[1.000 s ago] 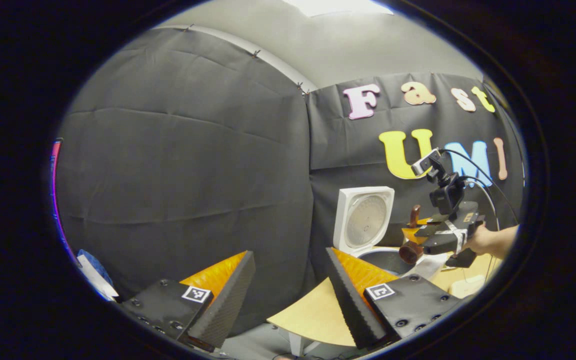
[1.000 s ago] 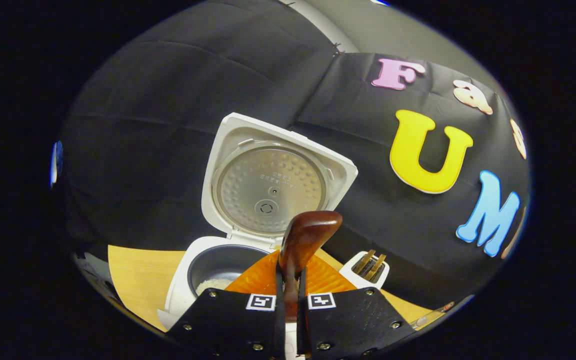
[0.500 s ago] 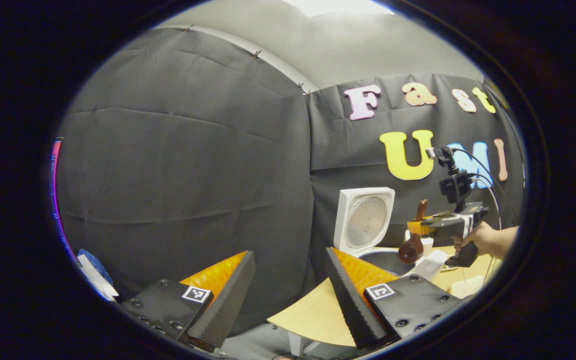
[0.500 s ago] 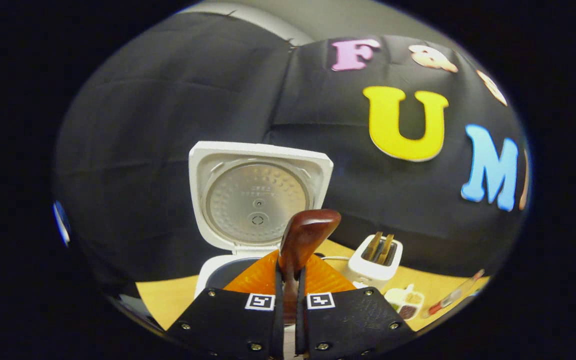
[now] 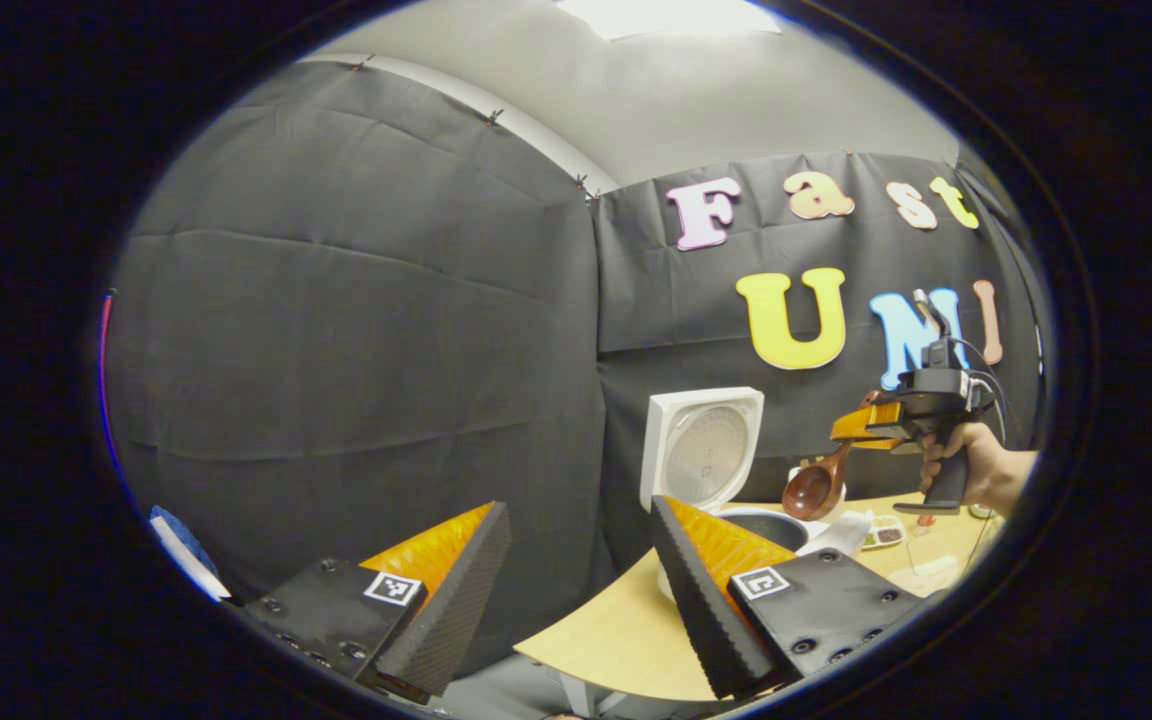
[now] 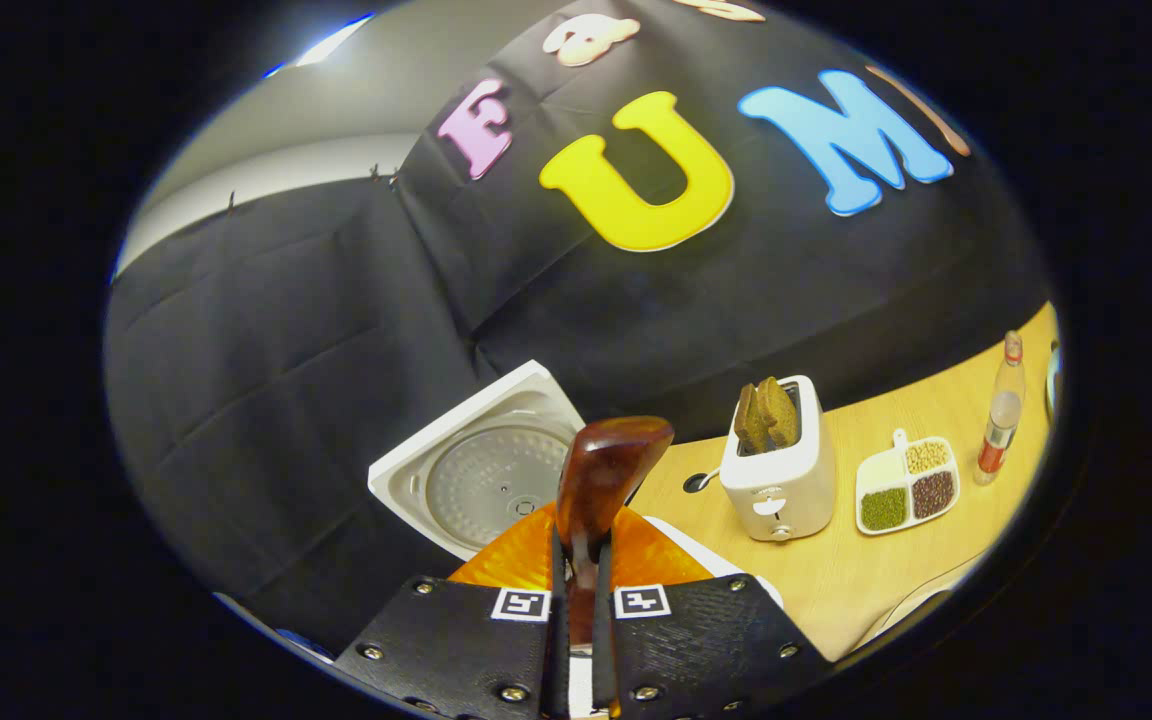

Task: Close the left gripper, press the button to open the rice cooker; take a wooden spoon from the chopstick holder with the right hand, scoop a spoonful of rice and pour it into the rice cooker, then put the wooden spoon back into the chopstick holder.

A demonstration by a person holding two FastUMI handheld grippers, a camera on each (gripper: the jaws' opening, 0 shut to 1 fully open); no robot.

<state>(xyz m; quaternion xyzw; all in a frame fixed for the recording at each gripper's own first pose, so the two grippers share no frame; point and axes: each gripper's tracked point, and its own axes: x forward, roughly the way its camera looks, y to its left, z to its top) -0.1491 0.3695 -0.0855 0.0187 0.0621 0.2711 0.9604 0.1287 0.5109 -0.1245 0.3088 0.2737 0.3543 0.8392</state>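
The wooden spoon (image 6: 604,470) is clamped by its handle in the right claw (image 6: 576,600), whose jaws are pinched tight on it, and it has swung away from over the open rice cooker (image 5: 701,455) and tilted, bowl (image 5: 808,490) now hanging down toward the worktop's (image 5: 616,630) back edge, so I judge the pouring done and the return to the chopstick holder next. The left claw (image 5: 576,590) hangs wide open and empty off the near edge. The right gripper view adds a toaster (image 6: 781,480), a divided dish of grains (image 6: 906,482) and a bottle (image 6: 1001,410), while the left gripper view takes in the hand (image 5: 976,475) carrying the right claw.
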